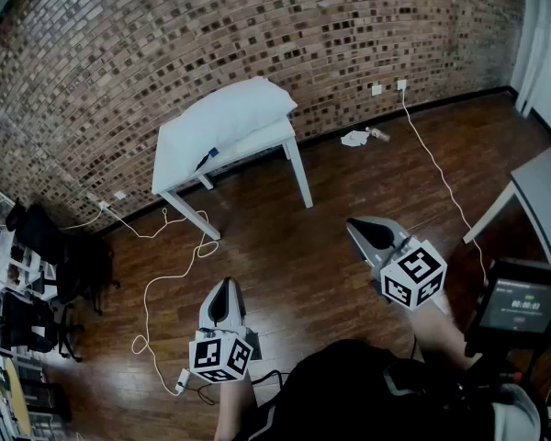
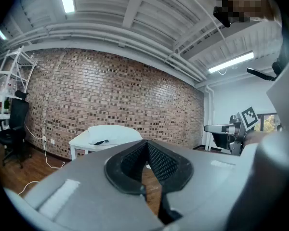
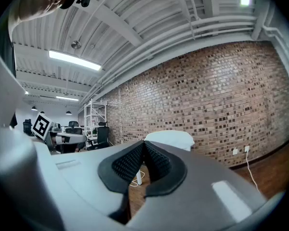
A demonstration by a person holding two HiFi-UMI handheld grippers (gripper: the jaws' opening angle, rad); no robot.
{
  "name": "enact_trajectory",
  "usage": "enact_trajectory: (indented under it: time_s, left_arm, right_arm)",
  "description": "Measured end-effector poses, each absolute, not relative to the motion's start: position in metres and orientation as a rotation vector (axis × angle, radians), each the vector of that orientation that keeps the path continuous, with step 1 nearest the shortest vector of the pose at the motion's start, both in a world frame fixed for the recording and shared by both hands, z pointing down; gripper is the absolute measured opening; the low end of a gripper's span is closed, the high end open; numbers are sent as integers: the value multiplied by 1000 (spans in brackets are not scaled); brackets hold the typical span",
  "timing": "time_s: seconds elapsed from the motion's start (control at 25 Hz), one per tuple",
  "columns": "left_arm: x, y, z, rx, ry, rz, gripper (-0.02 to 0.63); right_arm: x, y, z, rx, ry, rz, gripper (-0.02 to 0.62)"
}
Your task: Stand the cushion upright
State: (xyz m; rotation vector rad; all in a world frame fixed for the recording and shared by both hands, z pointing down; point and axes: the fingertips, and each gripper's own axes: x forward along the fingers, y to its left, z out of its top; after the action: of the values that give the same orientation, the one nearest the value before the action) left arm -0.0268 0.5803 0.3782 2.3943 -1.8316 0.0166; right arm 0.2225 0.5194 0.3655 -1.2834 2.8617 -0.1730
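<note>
Left gripper (image 1: 224,288) clenched, jaws together, nothing between them; confirmed in the left gripper view (image 2: 145,144). Right gripper (image 1: 356,225) likewise clenched and empty, same in its own view (image 3: 144,144). We see both held level over the wooden floor (image 1: 294,246), well apart from the target.

Cushion (image 1: 225,118), white, lies flat on the white desk (image 1: 298,168) against the brick wall (image 1: 119,35). It covers most of the desk top. Not yet upright; we judge the task not started.

Key relation: the cushion lies ahead of both grippers, across open floor. In the head view its long axis runs from lower left to upper right, along the desk. The left gripper sits almost straight in line below it; the right gripper is off to the side but held further forward. We call neither clearly nearer.

Both gripper views show the cushion dead ahead past the jaw tips (image 2: 113,133) (image 3: 171,138). A small dark item (image 1: 208,157) rests at the cushion's near edge; we can't tell what it is.
</note>
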Motion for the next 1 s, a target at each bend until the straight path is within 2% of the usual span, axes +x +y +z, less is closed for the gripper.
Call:
enact_trajectory:
  time_s: [0.44, 1.0]
  left_arm:
    - [-2, 567, 374, 2384, -1870, 65, 3]
    - [-46, 456, 387, 2433, -1763, 23, 3]
  right_arm:
    - [263, 509, 371, -1281, 2851, -203, 6]
    - [232, 420, 384, -1428, 2825, -212, 6]
